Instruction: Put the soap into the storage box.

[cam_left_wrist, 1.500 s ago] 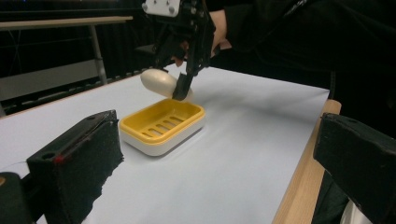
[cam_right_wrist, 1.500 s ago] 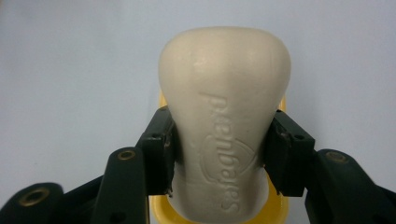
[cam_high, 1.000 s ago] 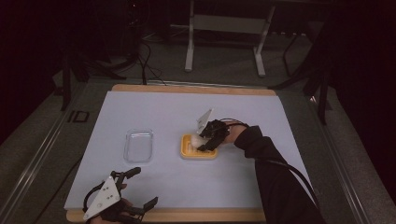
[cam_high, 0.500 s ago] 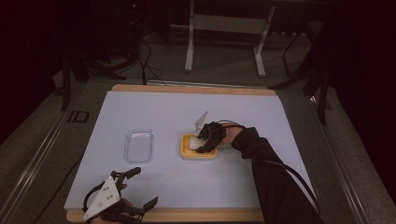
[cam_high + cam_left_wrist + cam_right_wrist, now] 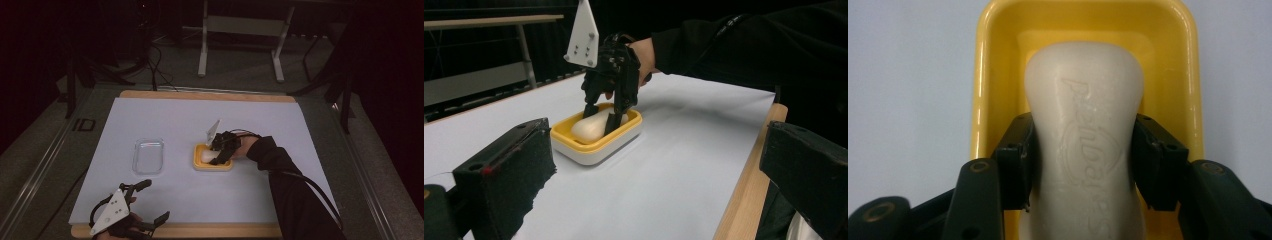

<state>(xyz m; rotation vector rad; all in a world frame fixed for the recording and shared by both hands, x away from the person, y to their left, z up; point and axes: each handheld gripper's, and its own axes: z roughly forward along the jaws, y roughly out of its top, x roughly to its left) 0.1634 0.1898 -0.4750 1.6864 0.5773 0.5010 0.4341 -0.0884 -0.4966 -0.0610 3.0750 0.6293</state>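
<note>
At the dish: the right gripper is reaching down into the yellow soap dish, its fingers pressing on both long sides of the white soap bar, which is lying inside the dish near the middle of the bench.
Grip: the fingers are closing on the bar's narrowed waist; the pads are touching it on either side in the right gripper view.
Slip risk: soap is likely slick, so the bar may be squirting forward out of the pads if squeezed harder or lifted fast.
Dish risk: the fingers are sitting close to the dish's inner walls, so a tilted lift could be dragging the dish along or tipping it.
Left side: the left gripper is waiting at the near bench edge, its fingers spread wide apart on nothing.
Nearby: a clear lid or tray is lying just left of the dish, apart from it.
Open room: bare bench is lying all around the dish, widest toward the far side and the right.
Edges: the wooden rim is running along the near side, well apart from the dish, so a dropped bar would likely be staying on the bench.
</note>
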